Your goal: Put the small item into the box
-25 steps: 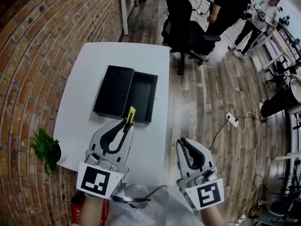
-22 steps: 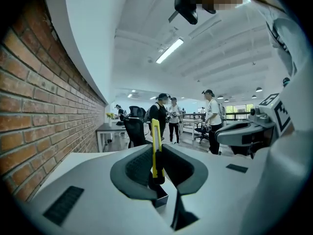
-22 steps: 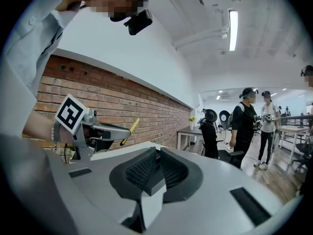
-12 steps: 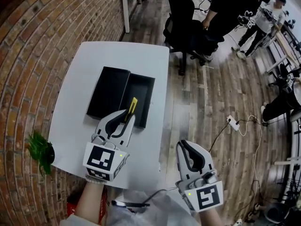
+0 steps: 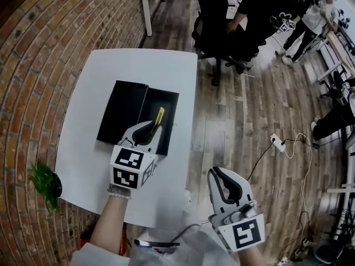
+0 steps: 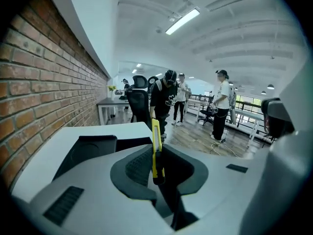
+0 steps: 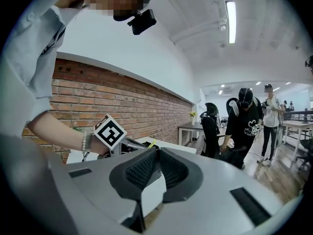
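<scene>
A black box lies open on the white table (image 5: 100, 71), with one half (image 5: 123, 111) on the left and an open tray half (image 5: 166, 107) on the right. My left gripper (image 5: 153, 127) is shut on a slim yellow utility knife (image 5: 160, 117), which pokes forward over the tray half's near part. In the left gripper view the knife (image 6: 155, 146) stands upright between the jaws of the left gripper (image 6: 158, 169), with the box (image 6: 93, 148) just beyond. My right gripper (image 5: 215, 170) hangs off the table's right edge, shut with nothing in it (image 7: 157, 152).
A brick wall runs along the left. A small green plant (image 5: 44, 182) sits below the table's left corner. A black office chair (image 5: 222, 32) and several standing people (image 5: 266, 4) are beyond the table. A power strip with cables (image 5: 277, 143) lies on the wooden floor.
My left gripper has carried the yellow knife forward from the box's near edge to over the tray half. The right gripper has stayed about where it was.
</scene>
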Tool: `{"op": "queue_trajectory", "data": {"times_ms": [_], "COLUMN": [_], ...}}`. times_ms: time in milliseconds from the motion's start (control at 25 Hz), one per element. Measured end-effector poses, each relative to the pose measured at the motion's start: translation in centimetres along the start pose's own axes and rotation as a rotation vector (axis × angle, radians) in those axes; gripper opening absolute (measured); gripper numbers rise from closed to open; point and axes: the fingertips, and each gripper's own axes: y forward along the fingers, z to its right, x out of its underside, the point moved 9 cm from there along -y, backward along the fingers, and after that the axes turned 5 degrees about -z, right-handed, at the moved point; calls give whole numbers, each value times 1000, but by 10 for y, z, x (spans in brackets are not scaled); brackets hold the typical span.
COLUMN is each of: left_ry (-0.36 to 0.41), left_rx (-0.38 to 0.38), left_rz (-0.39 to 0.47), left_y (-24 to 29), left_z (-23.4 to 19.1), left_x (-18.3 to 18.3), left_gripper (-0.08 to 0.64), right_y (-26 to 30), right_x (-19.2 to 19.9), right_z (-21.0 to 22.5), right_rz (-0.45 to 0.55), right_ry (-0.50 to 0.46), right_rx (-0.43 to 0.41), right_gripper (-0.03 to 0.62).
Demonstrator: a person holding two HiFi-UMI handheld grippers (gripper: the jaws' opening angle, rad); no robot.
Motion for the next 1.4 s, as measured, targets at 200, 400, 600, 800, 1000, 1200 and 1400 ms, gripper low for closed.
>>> {"op": "queue_trajectory", "data": {"times_ms": [200,400,600,800,1000,1200,1400], "left_ry": [1,-24,-78,-60,-60,-116,-159], "left_rx": [-45,-50,-57,-91,-100,-71,-28], "left_rz": [-148,-265,-365,-472,-553,-580,-578], "left_y": [36,68,91,115,131,136,140], "left_z": [-9,-15,-19,-23,-26,-23,-23], "left_x": [6,13,15,18,26,30,30], "left_gripper": [74,74,74,74,74,74,74], "right_y": [5,11,13,11,10,8,9], "right_x": [7,11,13,16,18,19,18], "right_z": [11,23,29,35,42,45,45], "right_rz": [-49,-41,-18,-32,-46,-17,-50], "right_ry": [9,26,46,56,59,80,58], "right_rx": [5,-13,-13,-11,0,28,5], "right_gripper": [55,55,55,55,55,55,55]}}
